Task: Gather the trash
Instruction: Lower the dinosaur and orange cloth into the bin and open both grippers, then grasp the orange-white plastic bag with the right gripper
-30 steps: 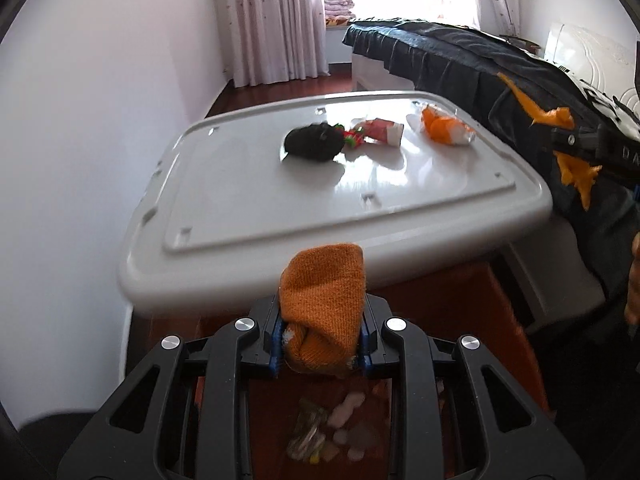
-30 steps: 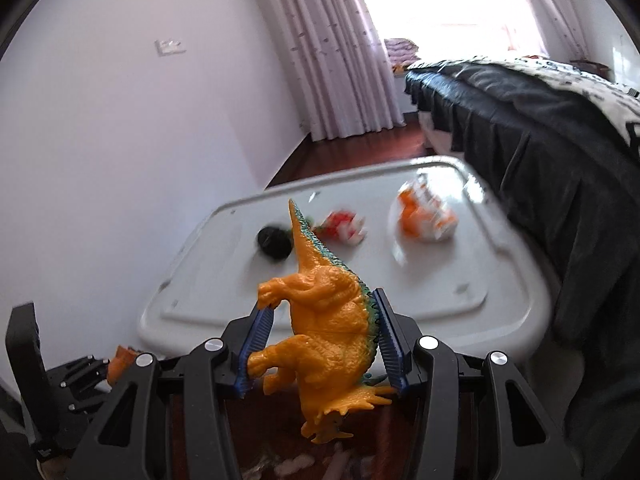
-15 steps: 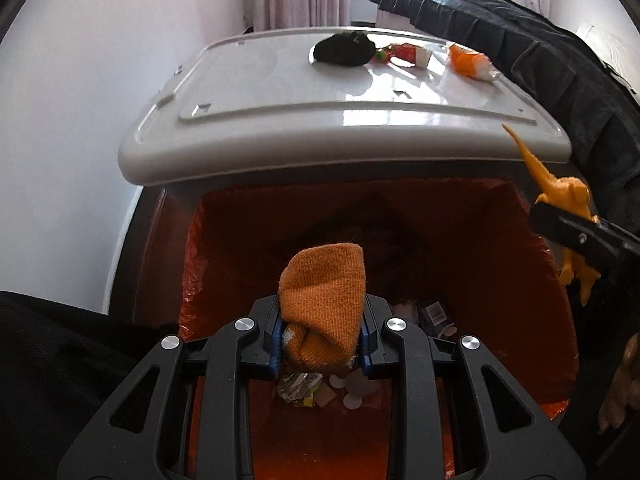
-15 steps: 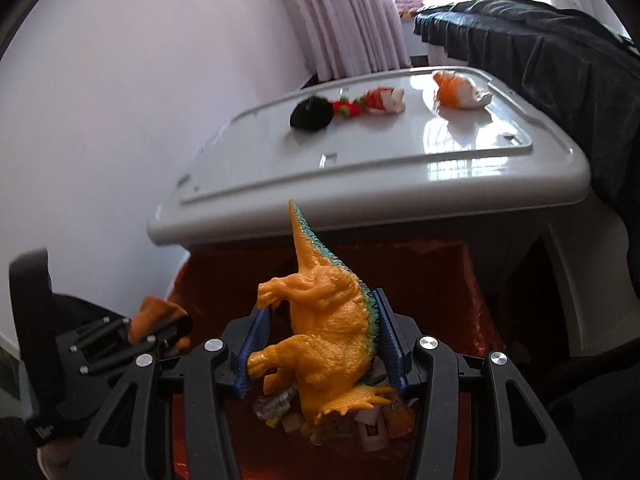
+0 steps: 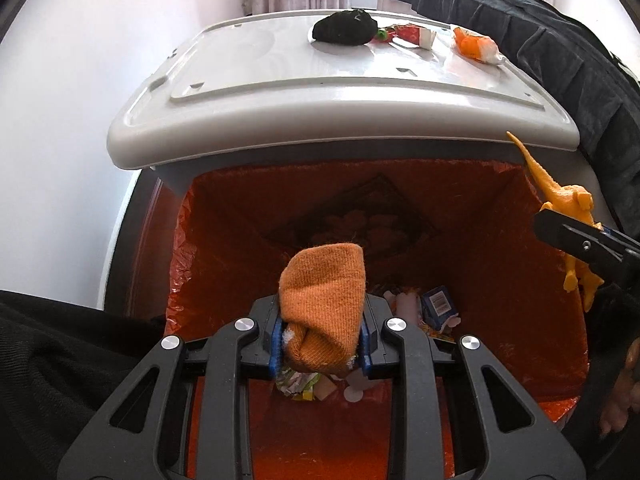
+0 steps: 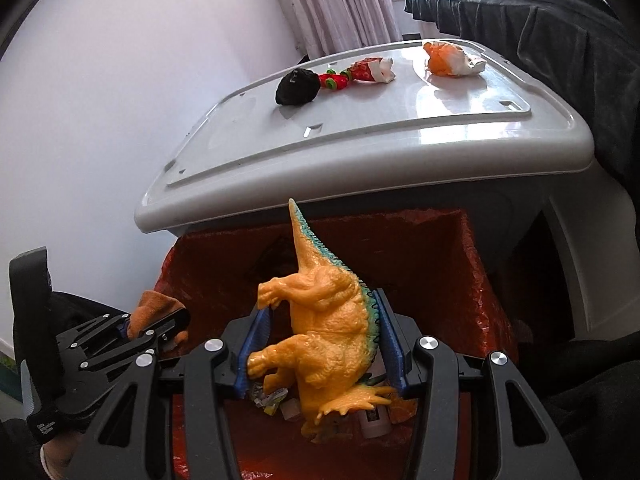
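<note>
My left gripper (image 5: 320, 344) is shut on a rolled orange sock (image 5: 324, 304) and holds it over the open bin with the orange liner (image 5: 224, 240). My right gripper (image 6: 320, 354) is shut on an orange toy dinosaur (image 6: 328, 328), also over the bin (image 6: 460, 280). The dinosaur shows at the right edge of the left wrist view (image 5: 568, 208). The left gripper with the sock shows at the lower left of the right wrist view (image 6: 156, 312). Paper scraps and a small blue carton (image 5: 438, 304) lie at the bin's bottom.
A white plastic lid-topped table (image 5: 280, 72) stands just behind the bin. On it lie a black wad (image 5: 344, 30), a red-and-white wrapper (image 5: 416, 36) and an orange-and-white wrapper (image 5: 476, 46). A dark-covered bed (image 5: 560, 40) is at the right, a white wall at the left.
Both grippers have come down from table height and tilted to look into the bin. Each holds the same item as before.
</note>
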Demonstrator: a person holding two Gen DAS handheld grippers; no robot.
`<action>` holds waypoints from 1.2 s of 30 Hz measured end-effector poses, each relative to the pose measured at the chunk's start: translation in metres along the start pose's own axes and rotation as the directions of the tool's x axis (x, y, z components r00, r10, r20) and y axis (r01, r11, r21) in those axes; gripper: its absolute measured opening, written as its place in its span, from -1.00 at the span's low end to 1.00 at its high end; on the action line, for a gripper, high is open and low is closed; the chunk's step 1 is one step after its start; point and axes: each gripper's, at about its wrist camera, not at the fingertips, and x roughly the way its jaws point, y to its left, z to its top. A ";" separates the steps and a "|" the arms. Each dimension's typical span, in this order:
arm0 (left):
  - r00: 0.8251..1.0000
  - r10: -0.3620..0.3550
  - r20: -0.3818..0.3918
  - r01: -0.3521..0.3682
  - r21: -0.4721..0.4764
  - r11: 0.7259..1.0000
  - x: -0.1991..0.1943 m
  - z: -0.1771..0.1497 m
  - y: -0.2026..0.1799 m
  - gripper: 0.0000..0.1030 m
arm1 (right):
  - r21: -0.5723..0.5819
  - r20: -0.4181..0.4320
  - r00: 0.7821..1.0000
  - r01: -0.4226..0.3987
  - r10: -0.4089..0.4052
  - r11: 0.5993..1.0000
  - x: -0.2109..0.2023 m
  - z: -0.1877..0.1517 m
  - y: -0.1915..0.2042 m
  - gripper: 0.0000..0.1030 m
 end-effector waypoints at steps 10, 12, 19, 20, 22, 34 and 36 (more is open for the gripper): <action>0.999 0.038 -0.001 -0.038 -0.002 0.999 -0.001 0.001 -0.001 0.28 | 0.001 -0.036 0.999 0.004 -0.004 1.000 0.002 0.000 -0.001 0.27; 0.998 0.065 0.023 -0.064 -0.018 0.998 -0.004 0.001 0.002 0.60 | 0.014 -0.026 0.999 0.032 -0.031 0.999 0.001 0.000 -0.004 0.49; 1.000 0.020 0.004 -0.020 -0.053 0.998 -0.006 0.003 0.007 0.61 | 0.099 0.055 0.998 -0.012 0.007 0.995 -0.027 0.035 -0.023 0.49; 1.000 0.017 0.006 -0.017 -0.053 0.998 -0.007 0.003 0.006 0.61 | 0.099 0.061 0.998 -0.012 0.006 0.995 -0.029 0.047 -0.028 0.49; 1.000 0.010 0.016 -0.010 -0.053 0.999 -0.009 0.004 0.005 0.61 | 0.094 0.066 0.998 0.006 -0.012 0.996 -0.032 0.082 -0.043 0.50; 0.996 -0.015 0.089 0.018 -0.032 0.999 -0.008 0.015 -0.003 0.61 | -0.022 0.040 0.976 0.217 -0.216 0.976 0.075 0.288 -0.136 0.65; 0.994 -0.021 0.112 0.024 -0.031 0.999 -0.009 0.020 -0.003 0.61 | -0.060 0.030 0.971 0.239 -0.237 0.969 0.102 0.306 -0.140 0.67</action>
